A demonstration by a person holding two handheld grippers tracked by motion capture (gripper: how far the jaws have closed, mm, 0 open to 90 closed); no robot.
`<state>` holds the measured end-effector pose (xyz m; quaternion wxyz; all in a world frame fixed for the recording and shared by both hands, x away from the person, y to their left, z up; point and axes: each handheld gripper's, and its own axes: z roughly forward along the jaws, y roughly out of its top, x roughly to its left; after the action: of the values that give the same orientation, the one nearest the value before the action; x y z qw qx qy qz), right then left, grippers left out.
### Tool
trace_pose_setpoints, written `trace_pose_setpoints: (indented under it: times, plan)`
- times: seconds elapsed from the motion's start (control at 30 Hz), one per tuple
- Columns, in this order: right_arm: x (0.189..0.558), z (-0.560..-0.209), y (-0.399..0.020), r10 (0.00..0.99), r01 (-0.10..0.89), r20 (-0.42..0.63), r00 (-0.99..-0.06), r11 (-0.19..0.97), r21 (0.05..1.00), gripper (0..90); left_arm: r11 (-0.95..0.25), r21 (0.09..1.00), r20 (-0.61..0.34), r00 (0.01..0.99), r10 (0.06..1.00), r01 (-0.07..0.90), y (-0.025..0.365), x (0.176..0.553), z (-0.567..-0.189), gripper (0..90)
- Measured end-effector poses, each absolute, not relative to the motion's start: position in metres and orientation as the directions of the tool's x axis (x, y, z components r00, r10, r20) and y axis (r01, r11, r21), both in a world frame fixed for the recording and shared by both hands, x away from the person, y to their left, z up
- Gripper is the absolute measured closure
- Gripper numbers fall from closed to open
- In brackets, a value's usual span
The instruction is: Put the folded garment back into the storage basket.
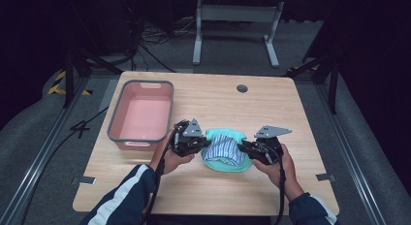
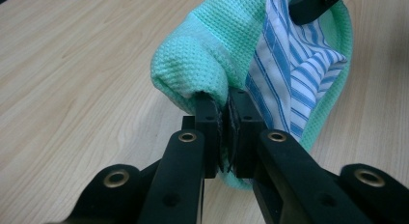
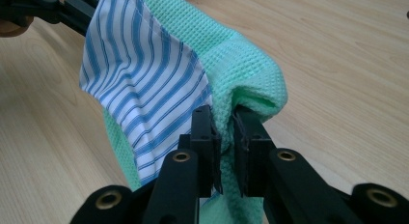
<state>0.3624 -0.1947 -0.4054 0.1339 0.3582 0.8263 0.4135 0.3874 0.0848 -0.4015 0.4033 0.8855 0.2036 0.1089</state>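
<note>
Cloth (image 1: 225,150) – mint-green waffle weave, blue-white striped panel; bin (image 1: 141,116) – pink, grey rim.

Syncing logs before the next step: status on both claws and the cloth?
Left claw shut on green cloth. Right claw shut on its opposite edge. Striped cloth bundled inside. Pink bin apart, left.

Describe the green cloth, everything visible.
The green cloth is a mint waffle-weave fabric, soft and bunched, with a white and blue striped panel on its inner face. It sits near the middle of the wooden table, right of the pink bin. The left gripper and the right gripper each pinch a rolled edge from opposite sides.
</note>
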Motion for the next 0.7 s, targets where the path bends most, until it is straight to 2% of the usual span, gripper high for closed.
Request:
trace_pose_setpoints:
  times: [0.7]
  plan:
    - [0.384, -0.352, -0.159, 0.678, 0.42, 0.024, -0.735, 0.427, 0.801, 80.5, -0.544, 0.797, 0.07, 0.852, 0.518, 0.265, 0.122, 0.397, -0.351, 84.6]
